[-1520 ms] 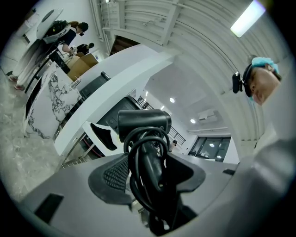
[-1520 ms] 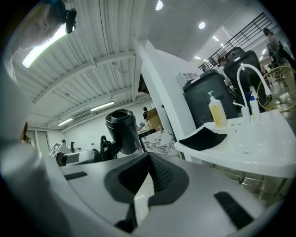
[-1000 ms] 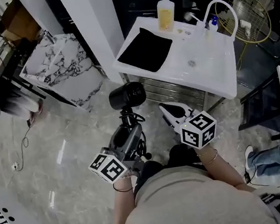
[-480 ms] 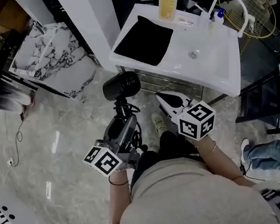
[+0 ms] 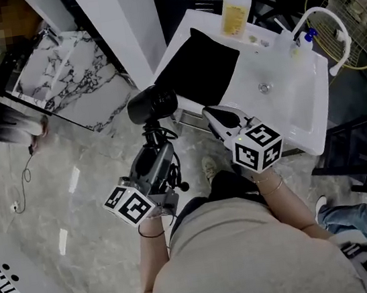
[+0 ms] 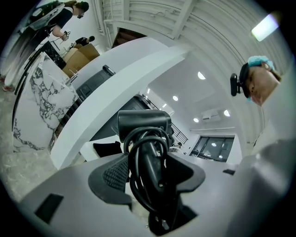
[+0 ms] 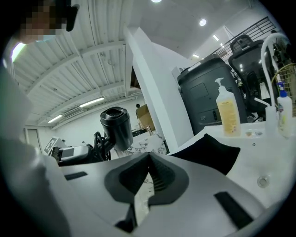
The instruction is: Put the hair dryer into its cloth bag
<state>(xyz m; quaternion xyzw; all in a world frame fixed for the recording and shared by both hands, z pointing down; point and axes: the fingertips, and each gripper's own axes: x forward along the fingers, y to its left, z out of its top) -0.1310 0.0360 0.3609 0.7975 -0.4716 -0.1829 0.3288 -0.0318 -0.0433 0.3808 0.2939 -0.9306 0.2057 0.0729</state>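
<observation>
My left gripper (image 5: 154, 142) is shut on the handle of a black hair dryer (image 5: 152, 104), whose cord is coiled round the handle (image 6: 150, 171); the barrel (image 6: 143, 124) stands upright above the jaws. The black cloth bag (image 5: 198, 69) lies flat on the left part of the white washbasin counter (image 5: 285, 104), just beyond the dryer. My right gripper (image 5: 216, 116) is shut and empty, its tips near the counter's front edge; in the right gripper view the bag (image 7: 206, 152) lies to the right of the jaws (image 7: 149, 178) and the dryer (image 7: 115, 126) to the left.
A yellow soap pump bottle (image 5: 234, 8), a curved white tap (image 5: 327, 31) and a small blue-capped bottle (image 5: 301, 45) stand at the counter's back. A white pillar (image 5: 123, 29) and a marble-fronted desk (image 5: 76, 79) rise to the left. A dark chair (image 5: 350, 153) stands right.
Both grippers moved forward to the washbasin; the dryer now overlaps the counter's front-left edge by the bag, and the right tips have come up to the counter's front edge. Both stay shut.
</observation>
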